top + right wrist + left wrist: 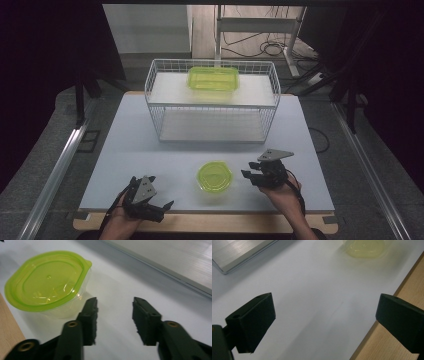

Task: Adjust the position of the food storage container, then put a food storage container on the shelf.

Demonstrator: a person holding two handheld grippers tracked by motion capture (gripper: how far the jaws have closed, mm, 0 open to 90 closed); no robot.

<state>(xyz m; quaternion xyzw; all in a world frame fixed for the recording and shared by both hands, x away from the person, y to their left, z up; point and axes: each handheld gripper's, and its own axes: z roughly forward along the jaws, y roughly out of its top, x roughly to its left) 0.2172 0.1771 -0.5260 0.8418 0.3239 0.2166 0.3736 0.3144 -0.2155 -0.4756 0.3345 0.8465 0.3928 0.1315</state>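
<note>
- Sitting on the white table point(150, 145), near its front edge, between the two grippers: small round container point(215, 176) with a lime-green lid point(45, 280), upright, lid seated.
- Hovering just beside the container: right gripper point(248, 175), jaws standing partly apart, nothing between them, pads point(91, 315) clear of the clear wall.
- Resting near the front left corner: left gripper point(161, 204), jaws spread wide, holding nothing, well apart from the container.
- Standing farther back: white wire basket point(212, 102), carrying a second, rectangular green-lidded container point(213, 78) on its upper shelf.
- Judging handling: thin clear plastic, apparently empty, so likely being light, somewhat flexible and smooth; likely sliding on the table if pushed and bowing inward if squeezed hard.
- Judging the hold: gripping across the body just under the lid rim, or pinching the rim near the small tab point(88, 263), with moderate pressure only.
- Avoiding: pulling on the tab alone, possibly popping the lid loose.
</note>
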